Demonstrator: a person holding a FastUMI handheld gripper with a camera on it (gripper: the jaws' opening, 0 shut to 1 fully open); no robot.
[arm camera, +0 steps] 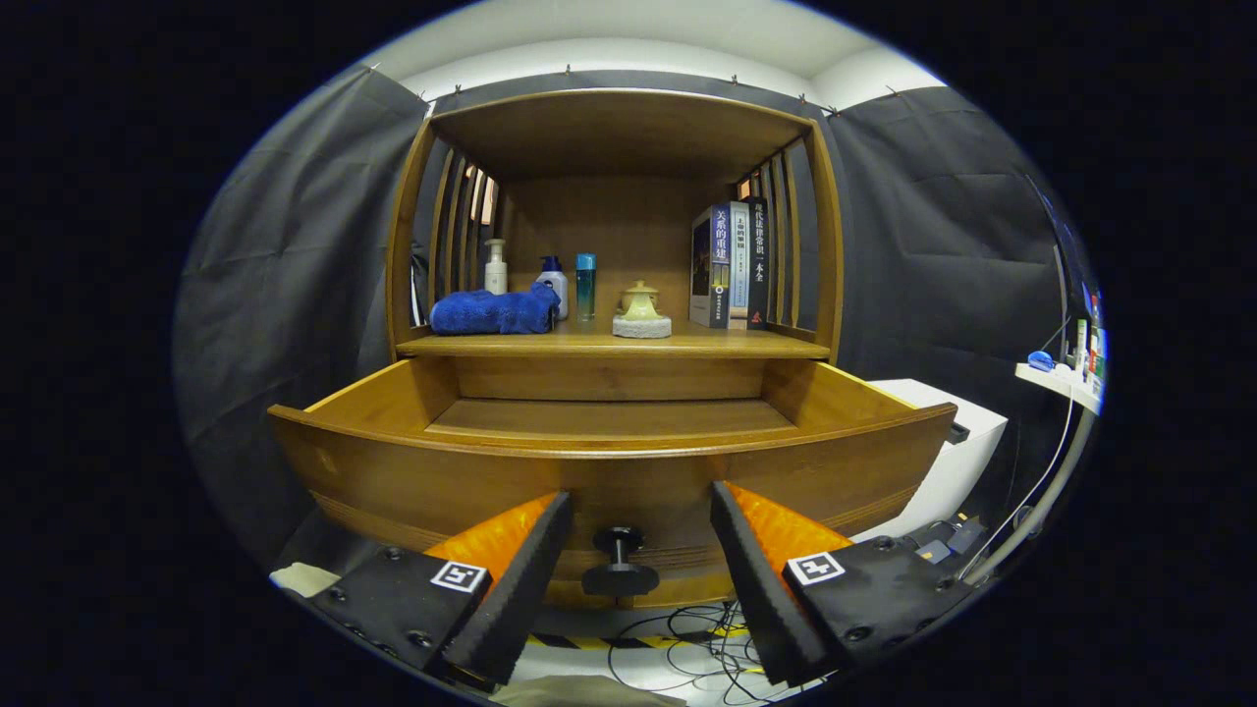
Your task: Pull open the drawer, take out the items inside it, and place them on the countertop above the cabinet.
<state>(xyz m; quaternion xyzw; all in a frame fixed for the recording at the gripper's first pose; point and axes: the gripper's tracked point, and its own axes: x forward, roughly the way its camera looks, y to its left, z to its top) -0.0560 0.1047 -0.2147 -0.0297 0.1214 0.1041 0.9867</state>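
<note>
The gripper camera rides low and close before the pulled-out wooden drawer (609, 471), level with its front panel and facing straight into the wooden cabinet (619, 137). It looks forward along the gripper (640, 520), whose spread fingers flank the dark round drawer knob (619, 562). The far shelf countertop (614, 344) sits slightly above the lens.

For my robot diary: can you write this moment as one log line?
drawer: pulled open, looks empty | knob: between jaws, untouched | gripper: open | countertop: towel, bottles, books
</note>
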